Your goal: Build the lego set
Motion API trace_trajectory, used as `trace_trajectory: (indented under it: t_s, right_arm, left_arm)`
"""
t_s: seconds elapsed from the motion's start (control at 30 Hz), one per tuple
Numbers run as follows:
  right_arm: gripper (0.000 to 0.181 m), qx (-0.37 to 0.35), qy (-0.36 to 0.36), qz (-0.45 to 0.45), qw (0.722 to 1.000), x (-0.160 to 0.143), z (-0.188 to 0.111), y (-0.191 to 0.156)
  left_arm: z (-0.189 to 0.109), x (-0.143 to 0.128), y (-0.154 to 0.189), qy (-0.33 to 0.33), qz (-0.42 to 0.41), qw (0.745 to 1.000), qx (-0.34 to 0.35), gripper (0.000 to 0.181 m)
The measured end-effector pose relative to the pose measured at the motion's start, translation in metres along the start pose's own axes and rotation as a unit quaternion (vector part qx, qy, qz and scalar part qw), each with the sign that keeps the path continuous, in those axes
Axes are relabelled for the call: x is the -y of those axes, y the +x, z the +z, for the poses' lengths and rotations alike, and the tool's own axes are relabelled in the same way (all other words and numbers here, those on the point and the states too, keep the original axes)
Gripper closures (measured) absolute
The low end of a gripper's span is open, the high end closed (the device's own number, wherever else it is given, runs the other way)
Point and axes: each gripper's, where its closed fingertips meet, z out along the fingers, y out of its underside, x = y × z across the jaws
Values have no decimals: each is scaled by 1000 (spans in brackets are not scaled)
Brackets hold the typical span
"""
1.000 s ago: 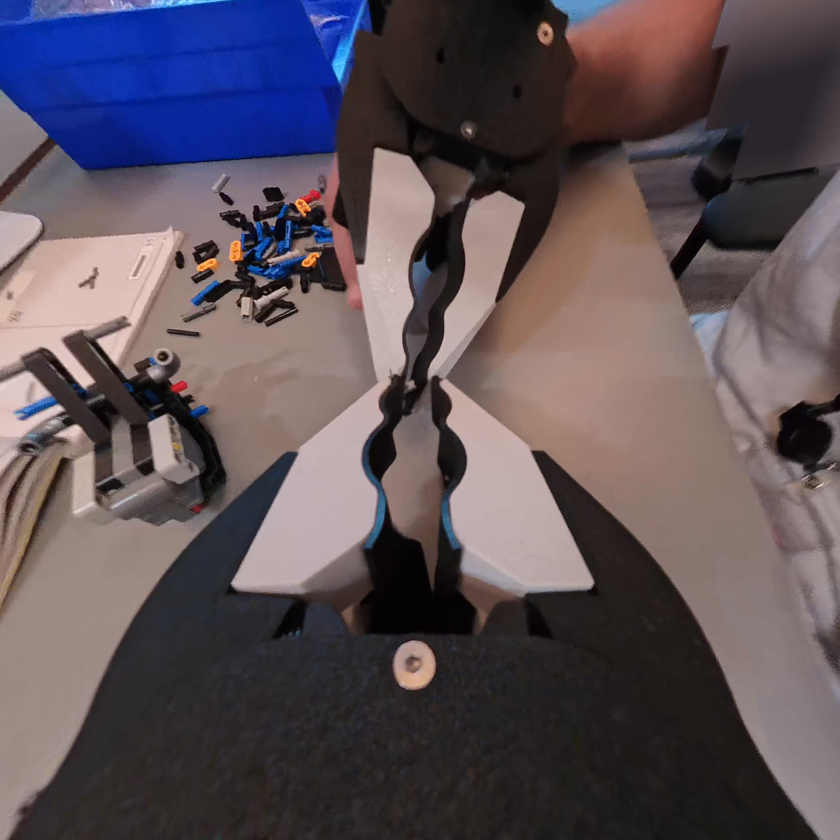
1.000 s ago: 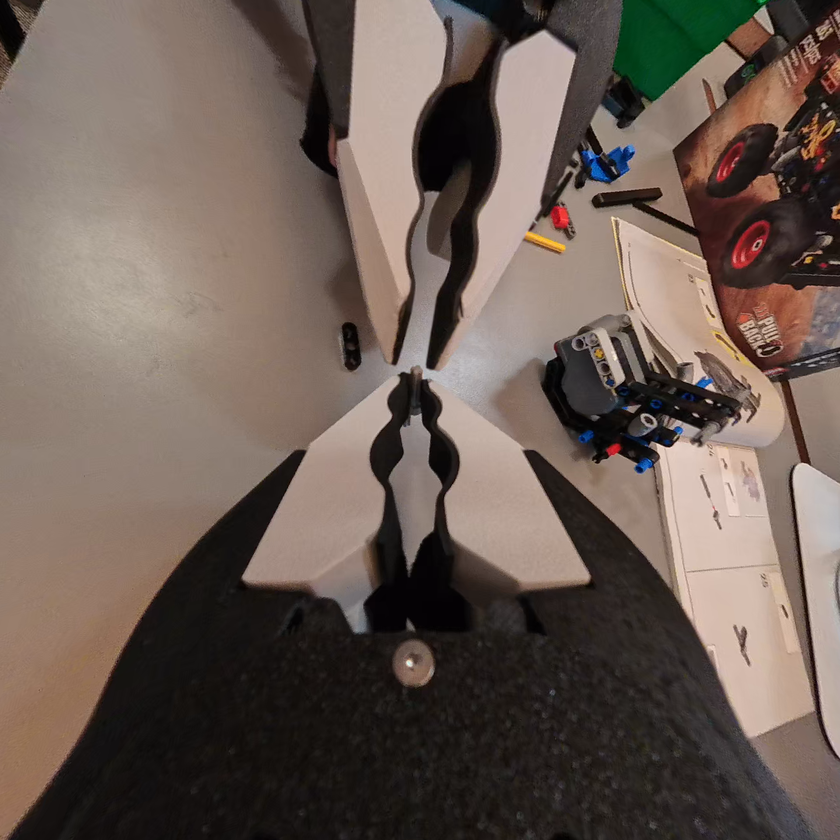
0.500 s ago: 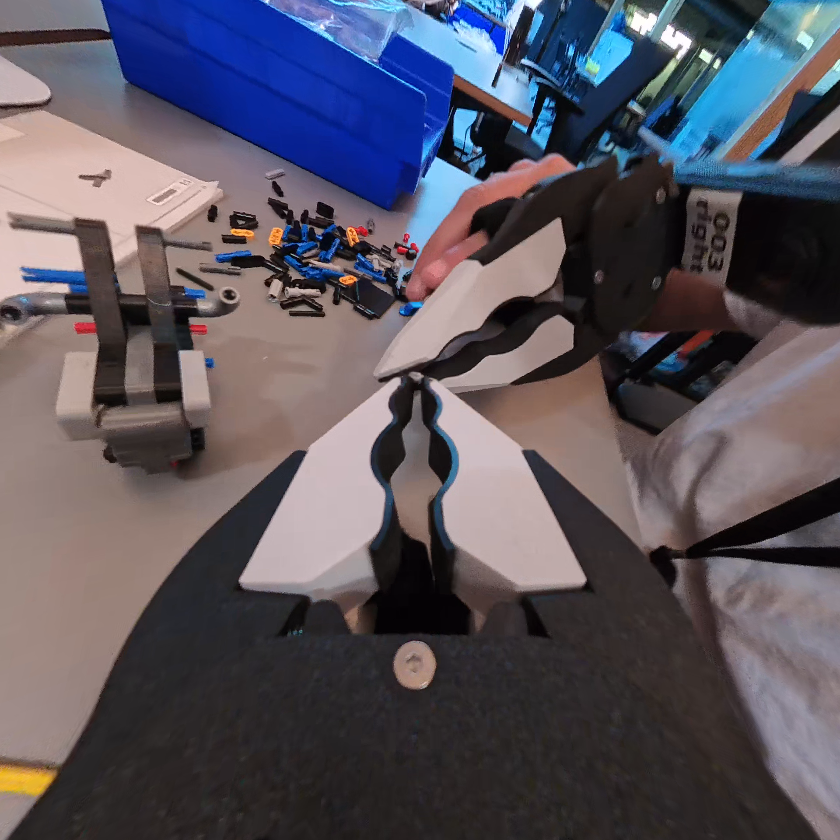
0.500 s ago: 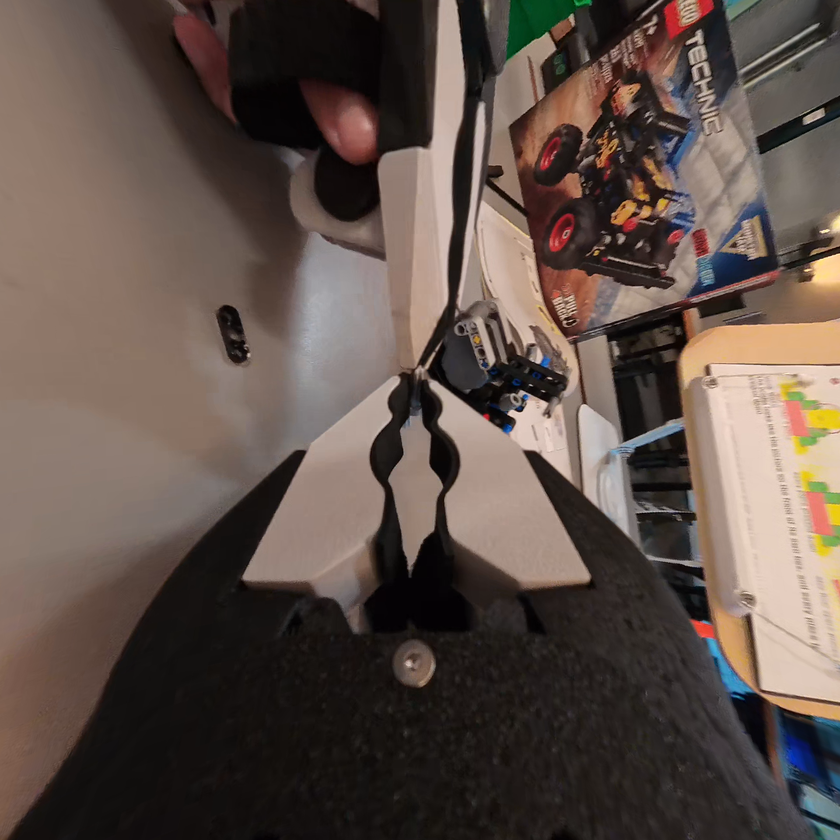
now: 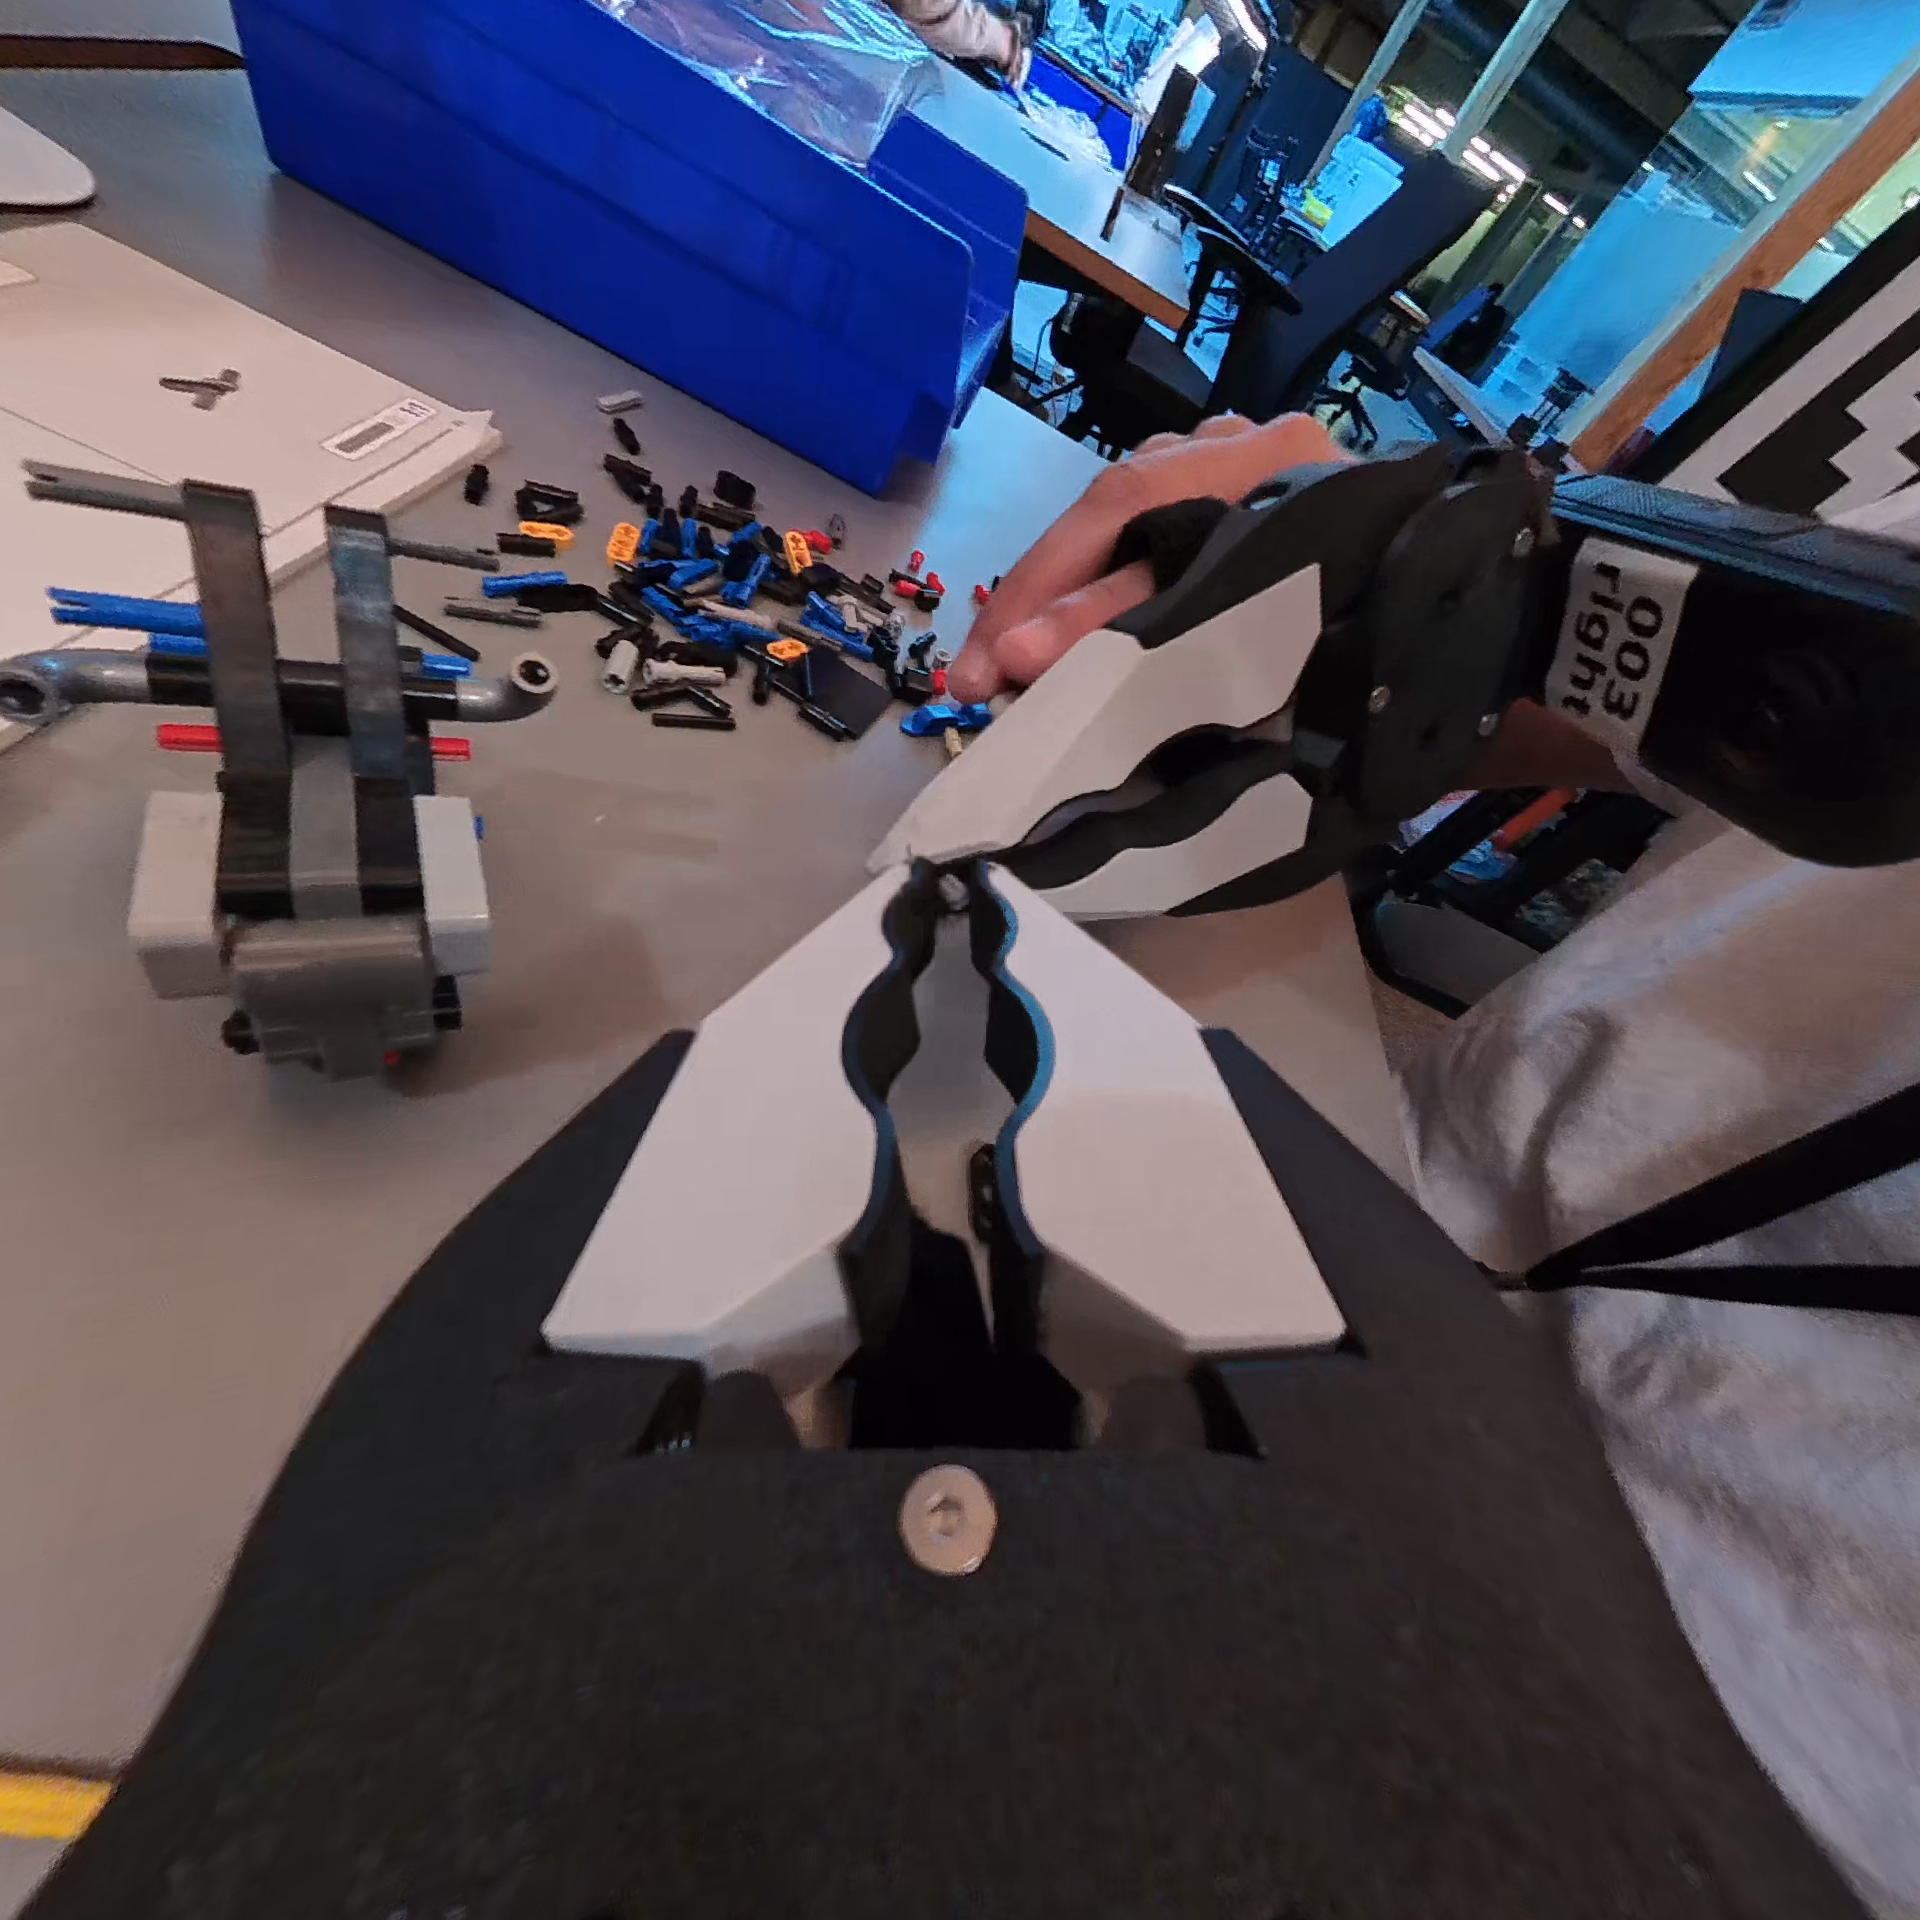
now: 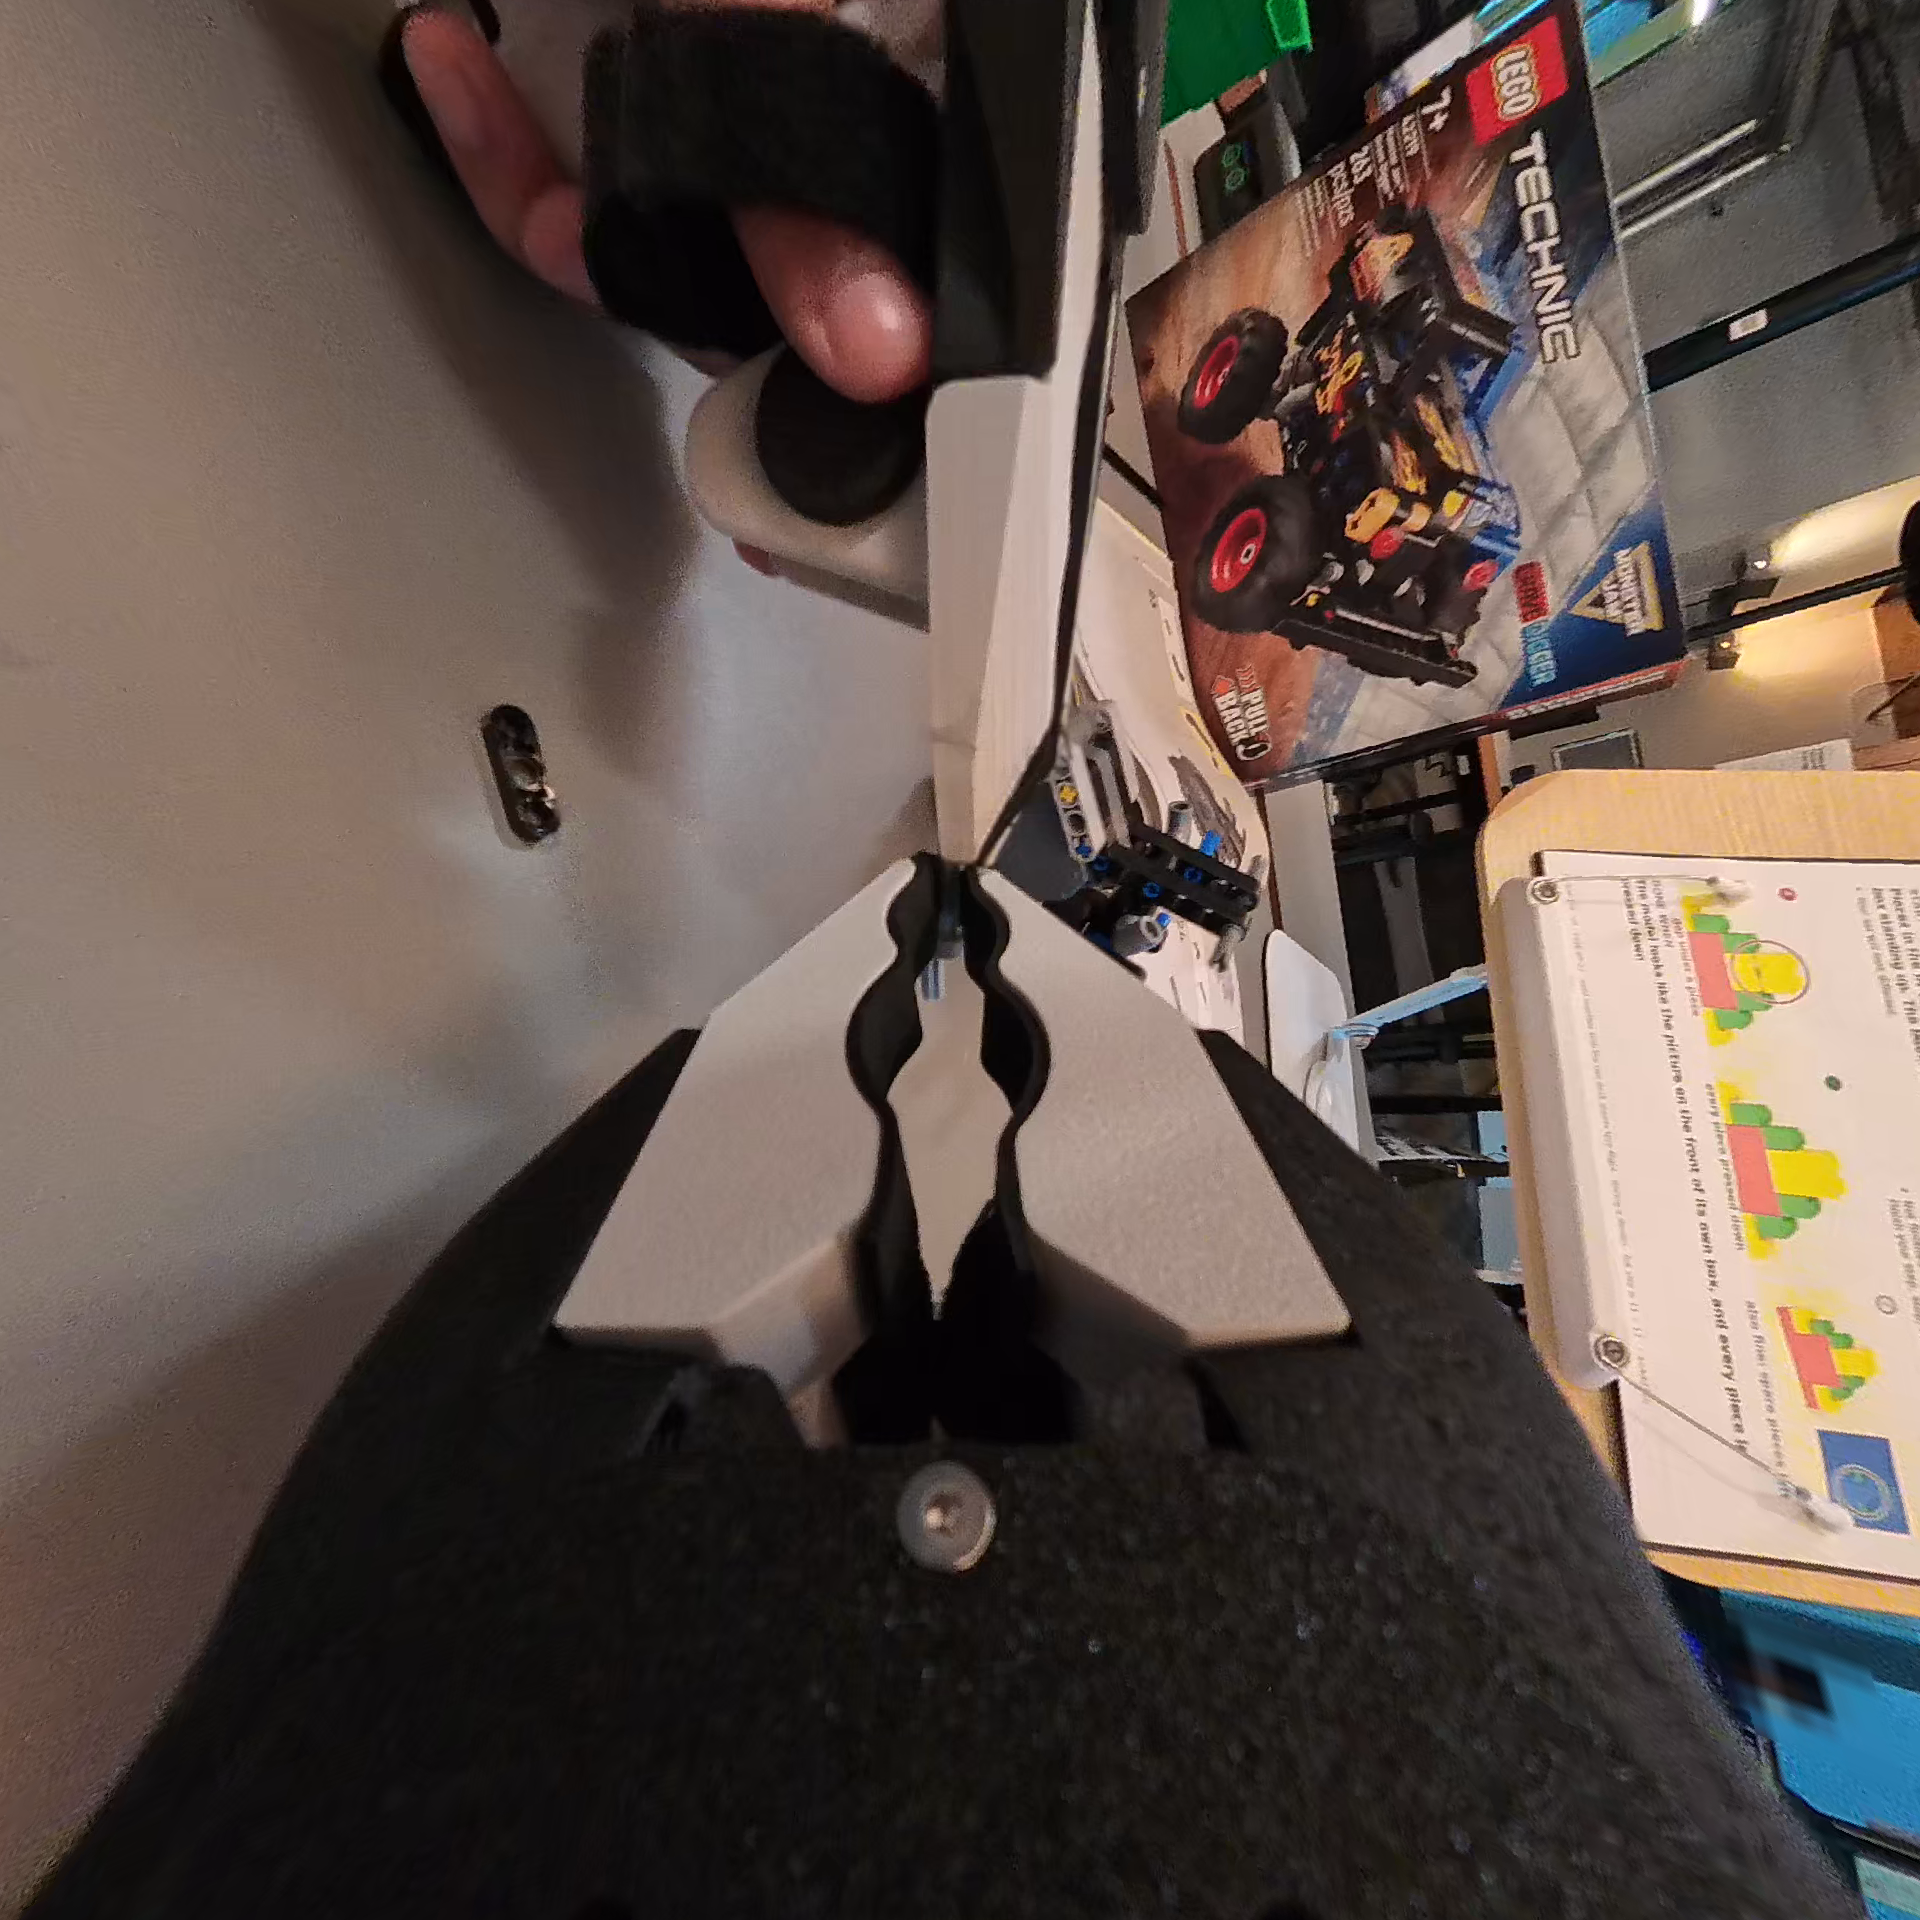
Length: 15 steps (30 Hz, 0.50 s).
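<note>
Holding tip-to-tip as before, left gripper (image 5: 948, 896) and right gripper (image 6: 943, 902) pinched one tiny piece (image 5: 950, 889); half-built model (image 5: 301, 810) sat nearby.

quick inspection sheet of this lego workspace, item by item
surface: grey table, bare in front of the grippers.
job's things: part-built grey and black model standing left; loose pile of blue, black, orange and red pieces behind it; white instruction sheets; set box propped up.
clutter: one small black beam lying alone; blue bin at the far edge.
grippers: left gripper and right gripper meet tip to tip, each shut on a tiny piece, too small to identify.
cables: nothing seen on the table; a black strap crosses the person's pale garment.
surroundings: office chairs and desks behind; wooden board with a pictured sheet.
</note>
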Motion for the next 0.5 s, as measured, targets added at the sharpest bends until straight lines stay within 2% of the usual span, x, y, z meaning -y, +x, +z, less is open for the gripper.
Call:
trace_trajectory:
  t_s: [0.03,0.13,0.5]
  right_arm:
    - [178,4,0,5,1000,-1,1,-1]
    - [178,9,14,23,1000,1,1,-1]
    - [178,-57,21,-41,997,5,1,7]
  left_arm:
    - [0,-1,-1,-5,2,1000,6,179]
    - [-1,-2,-3,-11,7,1000,10,181]
    - [-6,6,-2,44,-160,983,-82,181]
